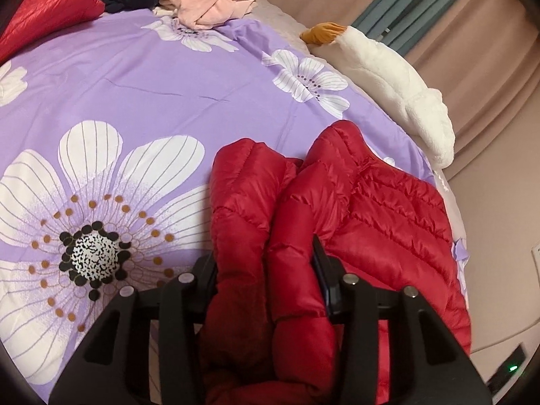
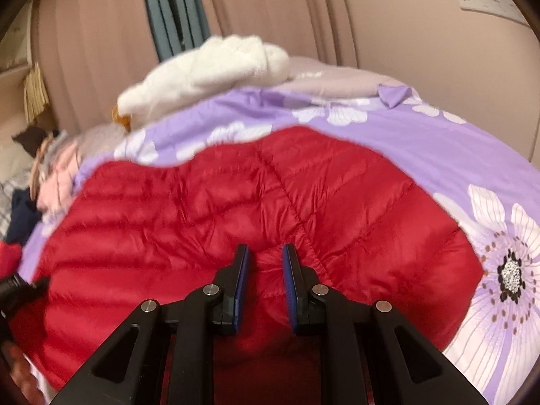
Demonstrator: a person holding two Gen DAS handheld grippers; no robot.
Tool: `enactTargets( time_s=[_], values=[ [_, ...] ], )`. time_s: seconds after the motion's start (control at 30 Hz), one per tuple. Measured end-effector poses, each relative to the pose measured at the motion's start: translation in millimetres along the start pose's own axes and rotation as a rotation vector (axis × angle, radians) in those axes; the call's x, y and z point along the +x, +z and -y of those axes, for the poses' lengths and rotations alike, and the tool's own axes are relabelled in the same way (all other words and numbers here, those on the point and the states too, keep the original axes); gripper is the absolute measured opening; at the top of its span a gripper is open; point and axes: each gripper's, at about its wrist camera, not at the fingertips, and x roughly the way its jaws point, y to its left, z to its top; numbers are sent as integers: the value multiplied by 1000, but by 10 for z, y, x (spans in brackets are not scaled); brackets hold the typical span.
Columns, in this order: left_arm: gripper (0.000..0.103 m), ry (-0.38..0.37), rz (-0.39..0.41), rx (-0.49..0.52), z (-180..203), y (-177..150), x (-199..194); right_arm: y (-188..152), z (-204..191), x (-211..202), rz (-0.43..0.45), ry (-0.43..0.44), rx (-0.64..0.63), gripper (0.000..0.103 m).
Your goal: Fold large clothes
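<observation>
A red quilted puffer jacket (image 1: 388, 219) lies on the purple flowered bedcover (image 1: 152, 94). In the left wrist view two padded sleeves are bunched side by side and fill the gap of my left gripper (image 1: 263, 260), whose jaws press on them from both sides. The right wrist view shows the jacket's body (image 2: 202, 202) spread wide across the bed. My right gripper (image 2: 266, 253) stands over the jacket's near part, its blue pads close together with a puckered fold of red fabric pinched between them.
A white plush goose (image 1: 388, 77) lies along the bed's far edge by the pink curtain. A pile of pink, grey and navy clothes (image 1: 209, 6) and another red garment (image 1: 50, 3) sit at the bed's far end. A hand (image 2: 20, 371) shows at the lower left.
</observation>
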Motion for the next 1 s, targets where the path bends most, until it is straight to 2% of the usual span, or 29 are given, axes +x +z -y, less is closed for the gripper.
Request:
enactTargets(
  time_s=[0.17,0.27,0.37,0.5,0.6,0.73,0.83,0.93,1.0],
  values=[
    [42,29,27,38,80,-11,4,-59,30,201,-77,29,-8,17],
    [38,68,60,95,241,-37,-102,-57,60,201,-84,39,1,17],
    [37,69,112,125,424,-53,-282,-62,30,220,-89,21,-14,17],
    [37,45,166,159,803,-123,-539,-58,21,221,-98,20,-16,17],
    [37,73,214,212,1193,-188,-648,-47,65,217,-103,49,1,17],
    [39,87,224,308,1724,-352,-687,-15,176,236,-124,117,45,17],
    [42,135,245,393,1952,-519,-696,11,229,208,-134,154,62,17],
    [42,127,259,368,1856,-526,-734,54,365,107,-124,215,146,17],
    [42,116,245,256,1586,-376,-762,126,462,35,-123,286,210,17]
  ],
)
